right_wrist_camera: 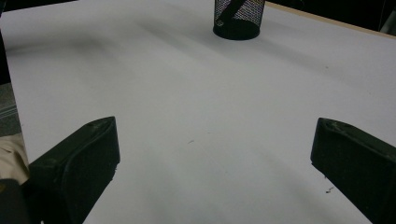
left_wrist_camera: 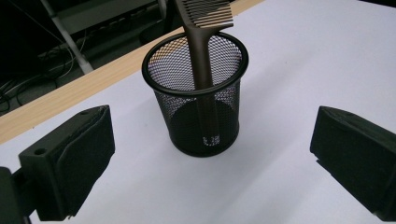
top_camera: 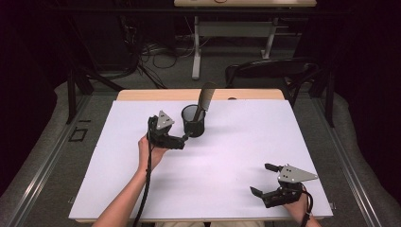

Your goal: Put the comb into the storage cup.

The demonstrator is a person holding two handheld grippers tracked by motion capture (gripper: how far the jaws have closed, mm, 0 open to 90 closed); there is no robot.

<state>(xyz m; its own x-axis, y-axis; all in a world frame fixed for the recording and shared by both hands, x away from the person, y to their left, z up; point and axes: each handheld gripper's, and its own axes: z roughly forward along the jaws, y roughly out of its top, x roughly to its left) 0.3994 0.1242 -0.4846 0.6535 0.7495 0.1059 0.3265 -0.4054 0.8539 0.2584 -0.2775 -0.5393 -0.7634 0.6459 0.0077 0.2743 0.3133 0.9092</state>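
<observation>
A black wire-mesh cup [top_camera: 194, 124] stands upright on the white board, toward its far side. A brown comb [top_camera: 205, 97] stands in it, handle down and teeth up, leaning to the right. In the left gripper view the cup [left_wrist_camera: 196, 107] and comb [left_wrist_camera: 203, 42] sit just ahead of the jaws. My left gripper [top_camera: 185, 139] is held level just left of the cup, open, with nothing between its pads. My right gripper [top_camera: 260, 178] rests near the board's front right corner, open and empty. Its view has the cup [right_wrist_camera: 237, 18] far off.
The white board [top_camera: 227, 161] covers a wooden table whose bare edge [top_camera: 142, 94] runs along the far side. A dark chair [top_camera: 269, 71] stands behind the table, with cables on the floor and another desk [top_camera: 236, 28] beyond.
</observation>
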